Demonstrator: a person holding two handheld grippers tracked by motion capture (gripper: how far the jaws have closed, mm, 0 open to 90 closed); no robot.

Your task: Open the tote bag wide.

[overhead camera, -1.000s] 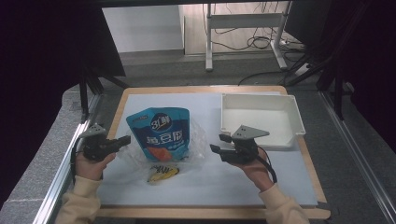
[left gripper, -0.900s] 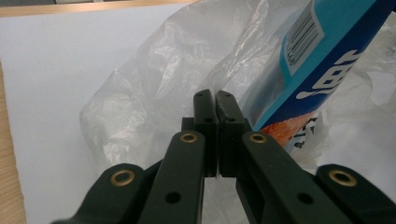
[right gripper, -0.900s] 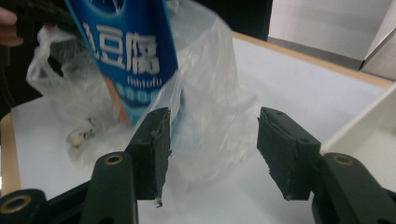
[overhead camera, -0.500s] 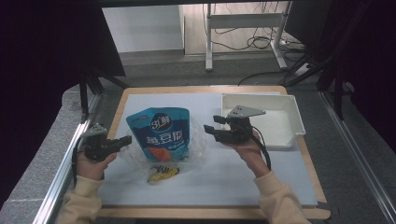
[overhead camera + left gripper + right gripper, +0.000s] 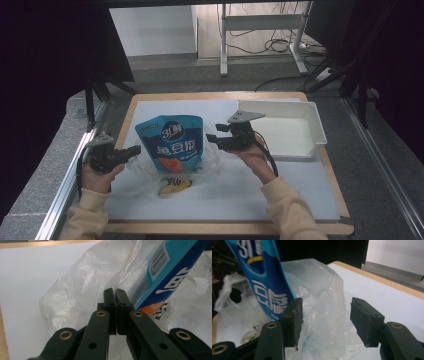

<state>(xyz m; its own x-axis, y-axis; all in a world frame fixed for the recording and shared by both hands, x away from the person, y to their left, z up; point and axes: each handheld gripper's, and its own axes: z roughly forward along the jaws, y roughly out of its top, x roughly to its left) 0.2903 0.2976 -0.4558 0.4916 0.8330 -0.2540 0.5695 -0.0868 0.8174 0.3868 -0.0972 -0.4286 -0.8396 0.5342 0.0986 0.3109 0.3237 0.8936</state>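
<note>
The left gripper [image 5: 113,296], fingers pressed together, is pinching the thin, crinkly clear plastic bag [image 5: 82,285]; the right gripper [image 5: 325,322], fingers spread, is nearing its limp, slippery rim beside the blue snack pouch [image 5: 172,142].

right: white tray [image 5: 305,142] blocks | front mat [image 5: 225,200] seemingly free

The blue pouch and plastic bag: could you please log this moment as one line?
left tongs: shut on plastic bag | right tongs: open, at bag | blue pouch: standing in bag | white tray: right
</note>
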